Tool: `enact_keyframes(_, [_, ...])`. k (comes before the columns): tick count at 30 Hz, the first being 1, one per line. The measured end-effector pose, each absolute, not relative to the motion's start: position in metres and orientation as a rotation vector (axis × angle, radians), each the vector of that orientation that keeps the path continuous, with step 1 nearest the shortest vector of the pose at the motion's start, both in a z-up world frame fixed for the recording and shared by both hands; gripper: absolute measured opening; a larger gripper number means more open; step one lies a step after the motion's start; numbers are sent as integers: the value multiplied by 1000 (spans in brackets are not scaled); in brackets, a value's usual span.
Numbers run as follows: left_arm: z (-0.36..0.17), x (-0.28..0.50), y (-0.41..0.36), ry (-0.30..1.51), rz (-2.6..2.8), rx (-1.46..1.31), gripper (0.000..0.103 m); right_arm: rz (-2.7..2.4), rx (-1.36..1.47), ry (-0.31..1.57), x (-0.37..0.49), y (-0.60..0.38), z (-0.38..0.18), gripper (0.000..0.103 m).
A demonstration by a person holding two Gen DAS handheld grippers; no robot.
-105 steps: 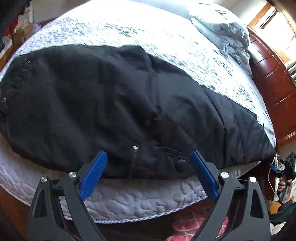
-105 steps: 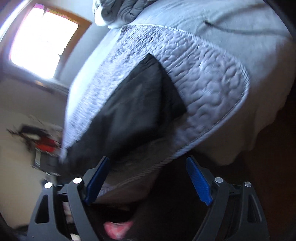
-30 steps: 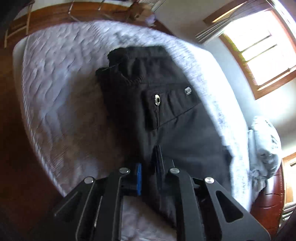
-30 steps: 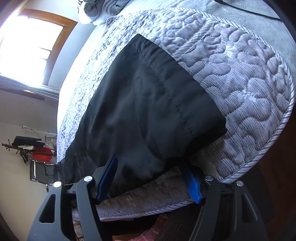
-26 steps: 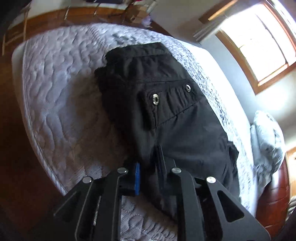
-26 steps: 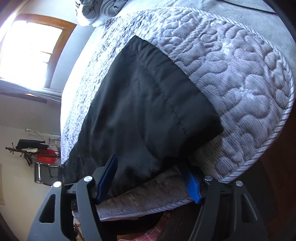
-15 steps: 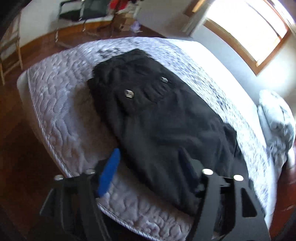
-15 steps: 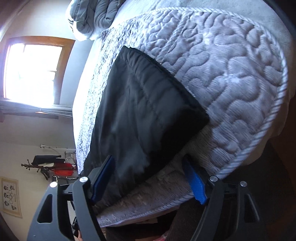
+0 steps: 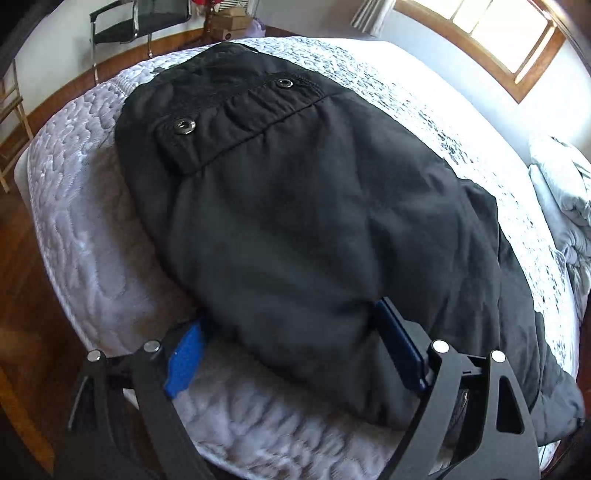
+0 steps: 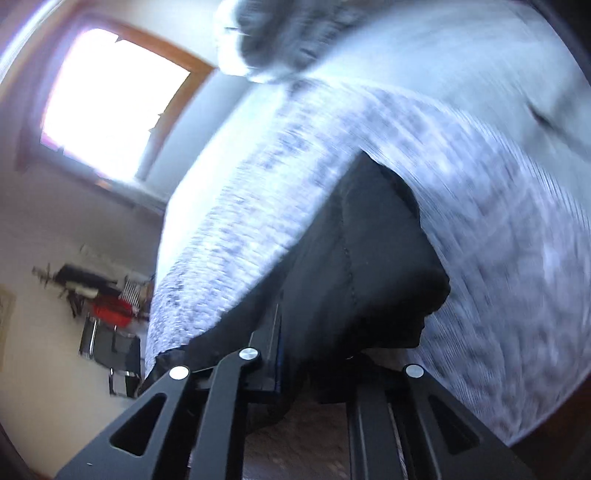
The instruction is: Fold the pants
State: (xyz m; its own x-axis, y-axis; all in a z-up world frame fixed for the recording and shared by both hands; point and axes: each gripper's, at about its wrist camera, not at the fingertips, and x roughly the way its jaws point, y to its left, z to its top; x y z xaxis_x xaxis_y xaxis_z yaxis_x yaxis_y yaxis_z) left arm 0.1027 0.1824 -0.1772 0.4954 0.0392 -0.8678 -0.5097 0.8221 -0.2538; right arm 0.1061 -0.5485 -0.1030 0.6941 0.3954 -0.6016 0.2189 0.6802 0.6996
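Black pants (image 9: 295, 206) lie folded lengthwise on the quilted grey bed (image 9: 74, 236), waistband with two metal snaps at the far left. My left gripper (image 9: 291, 350) is open, its blue pads straddling the near folded edge of the pants at the mattress edge. In the blurred right wrist view, my right gripper (image 10: 295, 354) is shut on the leg cuff end of the pants (image 10: 369, 266), which bunches up and lifts off the bed (image 10: 498, 236).
A crumpled grey blanket (image 9: 565, 206) lies at the head of the bed. A black chair (image 9: 136, 22) and boxes stand on the wooden floor beyond the bed. A window (image 9: 491, 33) is at the far wall.
My left gripper let go of the pants, opened and drew back to the near edge. My right gripper closed on the leg end and is lifting it.
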Motion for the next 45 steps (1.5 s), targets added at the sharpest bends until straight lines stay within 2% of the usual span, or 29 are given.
enact_keyframes(4, [-183,120,160,1000,317,-543,85,62,836,806,110,-570,-97,10])
enact_keyframes(8, [-185,137,144,987,304,-520,89,-70,902,958,103,-593,-162,10])
enact_keyframes(12, [-188,139,143,984,317,-522,91,-76,936,962,95,-597,-200,10])
enact_keyframes(17, [-189,127,145,962,293,-534,90,-68,870,982,114,-593,-193,10])
enact_keyframes(25, [-189,122,153,961,321,-556,91,-62,1007,918,99,-604,-199,12])
enact_keyframes(26, [-189,120,155,961,308,-550,91,-58,1030,903,94,-606,-203,13])
enact_keyframes(30, [-182,126,156,968,276,-533,92,-68,1098,861,81,-611,-206,45])
enact_keyframes(33, [-175,115,159,973,286,-529,93,-83,1127,821,70,-617,-205,56])
enact_keyframes(34, [-173,112,159,976,289,-521,93,-80,1149,802,66,-619,-206,57])
enact_keyframes(39, [-159,97,156,973,279,-494,94,-105,1217,773,75,-629,-213,58])
enact_keyframes(41, [-148,90,150,971,255,-465,96,-121,1217,777,79,-630,-213,56])
enact_keyframes(45, [-135,83,140,970,216,-433,96,-139,1161,801,90,-624,-210,28])
